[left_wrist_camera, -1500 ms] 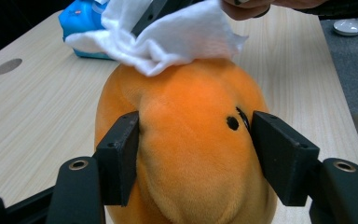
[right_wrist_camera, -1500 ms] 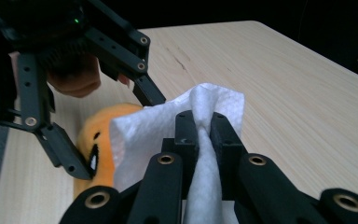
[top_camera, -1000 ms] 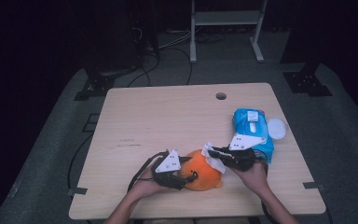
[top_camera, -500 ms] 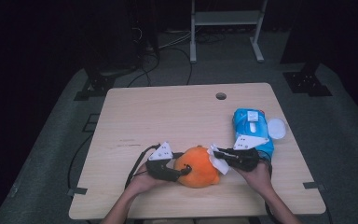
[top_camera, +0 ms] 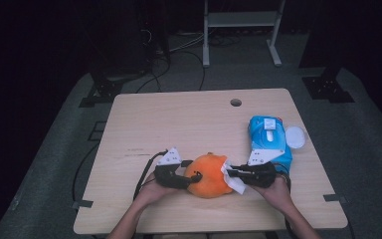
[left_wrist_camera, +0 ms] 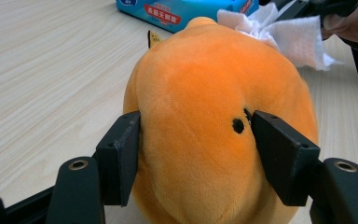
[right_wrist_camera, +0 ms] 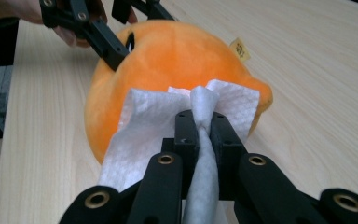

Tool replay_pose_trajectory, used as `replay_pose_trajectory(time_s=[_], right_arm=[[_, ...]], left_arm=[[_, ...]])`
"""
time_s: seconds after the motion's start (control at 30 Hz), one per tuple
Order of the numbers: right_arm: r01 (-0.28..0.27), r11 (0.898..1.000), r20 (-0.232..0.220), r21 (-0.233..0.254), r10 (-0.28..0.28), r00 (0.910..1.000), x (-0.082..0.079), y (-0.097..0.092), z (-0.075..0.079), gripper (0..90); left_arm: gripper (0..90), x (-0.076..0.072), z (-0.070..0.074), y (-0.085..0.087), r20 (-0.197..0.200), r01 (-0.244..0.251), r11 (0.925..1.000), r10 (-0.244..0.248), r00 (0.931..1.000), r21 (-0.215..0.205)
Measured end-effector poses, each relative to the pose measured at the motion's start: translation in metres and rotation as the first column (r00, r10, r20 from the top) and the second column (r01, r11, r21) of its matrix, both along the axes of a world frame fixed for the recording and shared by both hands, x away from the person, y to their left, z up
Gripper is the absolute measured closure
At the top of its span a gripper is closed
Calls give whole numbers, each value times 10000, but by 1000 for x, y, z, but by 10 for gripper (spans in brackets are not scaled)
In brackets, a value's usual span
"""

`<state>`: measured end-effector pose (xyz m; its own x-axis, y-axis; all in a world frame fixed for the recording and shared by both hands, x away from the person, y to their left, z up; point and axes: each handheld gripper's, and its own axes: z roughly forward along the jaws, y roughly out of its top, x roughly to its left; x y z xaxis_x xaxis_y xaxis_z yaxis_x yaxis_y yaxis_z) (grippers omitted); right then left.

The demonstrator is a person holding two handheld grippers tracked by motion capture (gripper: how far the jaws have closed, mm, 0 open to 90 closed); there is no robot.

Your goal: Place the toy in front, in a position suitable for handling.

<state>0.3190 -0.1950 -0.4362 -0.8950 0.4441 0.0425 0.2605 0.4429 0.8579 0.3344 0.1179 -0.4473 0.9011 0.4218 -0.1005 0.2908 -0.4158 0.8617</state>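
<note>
The orange plush toy point(left_wrist_camera: 214, 116), soft and light, yields between the squeezing left gripper point(left_wrist_camera: 196, 154), while the right gripper point(right_wrist_camera: 200, 130), beside the toy, pinches a thin wipe point(right_wrist_camera: 144, 126).

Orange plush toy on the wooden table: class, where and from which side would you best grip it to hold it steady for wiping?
Grip the round orange plush toy across its soft, bulging middle, coming in level from the side away from the white wipe. The left gripper does so already, its jaws pressing both flanks; the soft body yields, giving a firm hold.
</note>
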Motion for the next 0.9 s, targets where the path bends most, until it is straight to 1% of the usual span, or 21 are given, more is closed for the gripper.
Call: replay_pose_trajectory(time_s=[0.1, 0.13, 0.2, 0.27, 0.3, 0.33, 0.37, 0.4, 0.43, 0.5, 0.57, 0.6, 0.63, 0.67, 0.7, 0.77, 0.8, 0.83, 0.87, 0.9], right_arm=[[-122, 9998, 1, -159, 122, 9999, -1, -2, 0, 825], [-150, 9998, -31, -114, 149, 9999, -2, -1, 0, 825], [-403, 9992, 62, -39, 403, 9992, -5, 3, 3, 825], [-882, 9955, 88, 339, 879, 9961, -10, 10, 8, 824], [-1064, 9938, 225, 317, 1057, 9941, -13, 16, 11, 823], [-1135, 9935, 466, 100, 1129, 9925, -15, 23, 13, 823], [-1127, 9936, 665, -109, 1132, 9913, -17, 28, 14, 823], [-1045, 9943, 758, -234, 1060, 9915, -17, 31, 13, 825], [-982, 9948, 708, -271, 999, 9925, -15, 31, 12, 826], [-906, 9958, 504, -90, 909, 9946, -11, 28, 10, 827], [-739, 9973, 523, -45, 741, 9959, -9, 24, 10, 827], [-635, 9980, 572, -8, 634, 9963, -8, 22, 10, 827], [-553, 9985, 552, 30, 551, 9970, -7, 20, 10, 827], [-489, 9988, 536, 50, 486, 9974, -6, 18, 10, 827], [-397, 9991, 495, 115, 391, 9980, -5, 16, 10, 827], [-312, 9995, 479, 87, 307, 9984, -4, 15, 10, 827], [-250, 9997, 565, 69, 246, 9981, -5, 16, 10, 827], [-227, 9997, 716, 45, 223, 9972, -7, 19, 12, 828], [-257, 9997, 814, 54, 251, 9964, -9, 21, 14, 828], [-352, 9993, 931, 117, 339, 9951, -10, 24, 16, 827]], left_arm=[[350, 0, 0, 0, 12, -43, 10000, 43, 10000, -2], [349, 0, 0, -1, 17, -78, 10000, 78, 10000, 23], [349, 0, 0, -3, 36, -164, 9999, 164, 9999, 0], [348, 1, 0, -6, 34, -233, 9997, 233, 9997, -74], [348, 1, 1, -8, 73, -242, 9997, 242, 9997, -70], [346, 1, 1, -9, 96, -260, 9996, 261, 9996, -76], [342, 1, 2, -10, 108, -280, 9996, 281, 9995, -76], [331, 1, 2, -10, 90, -289, 9995, 291, 9995, -118], [296, 1, 3, -10, 31, -294, 9994, 295, 9996, -197], [189, 2, 6, -8, -94, -267, 9990, 264, 9996, -355], [109, 3, 8, -7, -29, -145, 9993, 144, 9999, -354], [103, 3, 8, -7, -53, -75, 9993, 73, 10000, -371], [106, 3, 7, -7, -116, 3, 9992, -7, 9999, -401], [129, 2, 6, -8, -173, 150, 9990, -157, 9997, -416], [158, 2, 5, -8, -137, 215, 9989, -221, 9997, -408], [256, 1, 7, -9, 27, 254, 9992, -253, 9997, -319], [303, 1, 9, -10, 95, 196, 9993, -193, 9998, -306], [334, 1, 9, -11, 84, 141, 9992, -138, 9999, -373], [347, 0, 10, -13, 46, 133, 9988, -131, 9999, -476], [359, -1, 11, -15, 164, 180, 9988, -173, 9997, -461]])
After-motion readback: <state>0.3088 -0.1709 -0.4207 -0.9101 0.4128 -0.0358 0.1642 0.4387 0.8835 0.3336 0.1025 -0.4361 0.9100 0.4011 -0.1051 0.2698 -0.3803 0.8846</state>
